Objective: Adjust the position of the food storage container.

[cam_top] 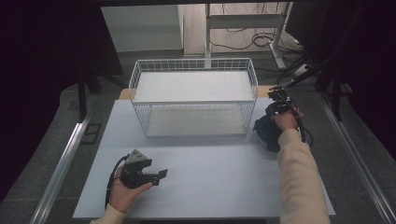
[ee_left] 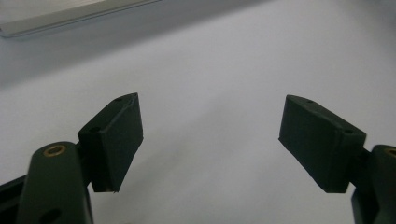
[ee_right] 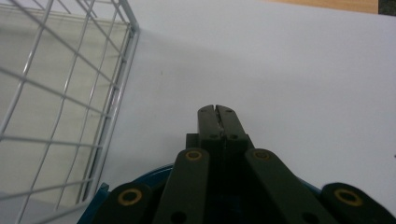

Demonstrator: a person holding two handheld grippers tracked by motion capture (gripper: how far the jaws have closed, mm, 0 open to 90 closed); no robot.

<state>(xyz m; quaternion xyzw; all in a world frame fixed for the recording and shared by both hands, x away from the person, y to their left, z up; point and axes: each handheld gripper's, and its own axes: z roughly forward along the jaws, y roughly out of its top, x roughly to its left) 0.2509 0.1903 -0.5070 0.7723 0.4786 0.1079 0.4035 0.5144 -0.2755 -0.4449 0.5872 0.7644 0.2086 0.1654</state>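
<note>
A white wire basket [cam_top: 195, 103] stands at the back middle of the white table [cam_top: 219, 172]; its corner [ee_right: 125, 61] shows at the left of the right gripper view. My left gripper [cam_top: 162, 174] lies low over the table's front left, held in a hand, jaws pointing right. It is open [ee_left: 211, 119], with bare table between its pads [ee_left: 116, 140]. My right gripper [cam_top: 276, 101] is just right of the basket, over a dark blue round object [cam_top: 263, 131]. It is shut [ee_right: 218, 111], and I see nothing between the tips. The blue rim [ee_right: 95, 198] peeks out under the linkage.
The table's middle and front lie bare in front of the basket. A wooden strip [ee_right: 327, 4] edges the table's far side. Metal rails [cam_top: 60, 163] run along both sides on the floor, and a desk frame with cables [cam_top: 261, 39] stands behind.
</note>
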